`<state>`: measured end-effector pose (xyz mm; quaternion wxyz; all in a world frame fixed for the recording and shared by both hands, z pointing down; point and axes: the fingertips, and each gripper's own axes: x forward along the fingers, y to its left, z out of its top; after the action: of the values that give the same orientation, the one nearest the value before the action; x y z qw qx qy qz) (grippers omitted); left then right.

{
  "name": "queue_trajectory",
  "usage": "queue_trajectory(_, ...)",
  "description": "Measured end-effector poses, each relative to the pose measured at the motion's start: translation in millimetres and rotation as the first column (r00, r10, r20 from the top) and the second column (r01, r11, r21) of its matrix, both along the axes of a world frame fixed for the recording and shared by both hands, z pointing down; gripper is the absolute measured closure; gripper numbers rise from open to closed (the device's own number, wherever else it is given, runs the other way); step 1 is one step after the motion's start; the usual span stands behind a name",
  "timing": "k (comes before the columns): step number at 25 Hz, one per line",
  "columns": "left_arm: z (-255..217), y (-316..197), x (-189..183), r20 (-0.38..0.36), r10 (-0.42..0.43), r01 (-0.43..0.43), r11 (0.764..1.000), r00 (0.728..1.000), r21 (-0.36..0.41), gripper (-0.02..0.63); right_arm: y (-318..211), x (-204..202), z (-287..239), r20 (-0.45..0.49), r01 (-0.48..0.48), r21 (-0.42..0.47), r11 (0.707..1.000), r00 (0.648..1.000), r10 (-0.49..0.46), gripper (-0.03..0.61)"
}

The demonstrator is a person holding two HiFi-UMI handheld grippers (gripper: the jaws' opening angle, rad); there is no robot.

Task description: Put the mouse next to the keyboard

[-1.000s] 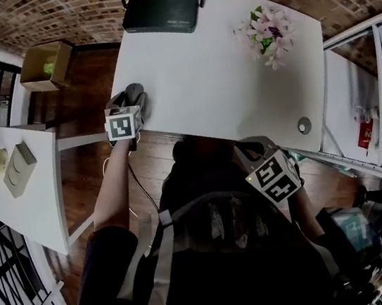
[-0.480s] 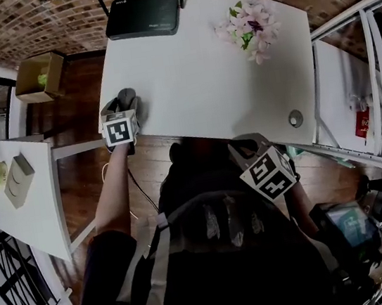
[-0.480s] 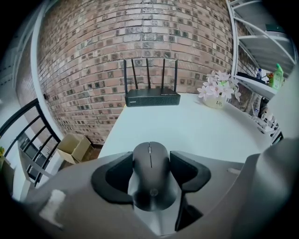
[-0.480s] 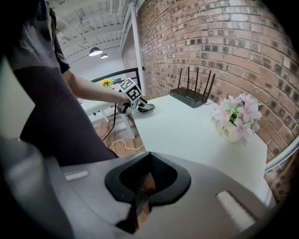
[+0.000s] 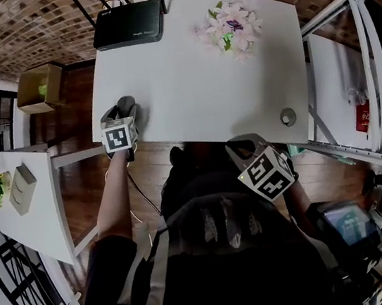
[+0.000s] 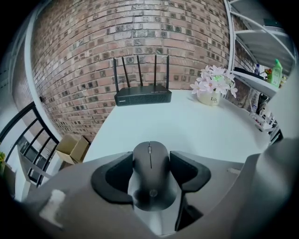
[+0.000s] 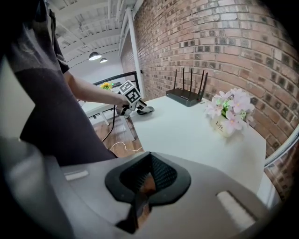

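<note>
- Head view: one white table is shown, bearing one black router and one pot of pink flowers. Two grippers are seen: the left gripper is placed at the table's left edge, and the right gripper off its near edge.
- Left gripper view: one dark mouse is clamped between the two jaws, both pads pressed to its sides, at the table's left edge. Four antennas are counted on the router.
- Right gripper view: the two jaws are closed on each other, with nothing held between them.
</note>
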<state>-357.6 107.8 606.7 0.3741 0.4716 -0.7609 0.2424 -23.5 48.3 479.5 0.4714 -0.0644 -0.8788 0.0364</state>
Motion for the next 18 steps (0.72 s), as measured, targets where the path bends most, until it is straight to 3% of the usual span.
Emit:
queue_trajectory(4,-2.4,-13.7,14.7,-0.037,0.0,0.001,1.0,0.999,0.021,0.362,-5.5,9.7,1.8,0.011,-0.003,-0.014,1.0,1.0,0.003,0.572)
queue_trajectory(14,-0.8,-36.3,45.5,-0.017,0.001,-0.001,1.0,1.0,-0.005,0.36,-25.8,51.2,8.5,0.017,-0.023,-0.025,0.999,1.0,0.023,0.572)
queue_trajectory(18,-0.4,-39.5,49.7,0.013,-0.037,0.037,0.999,0.999,-0.017,0.36,-33.7,68.4,9.8,0.02,-0.025,-0.026,0.999,0.999,0.025,0.572)
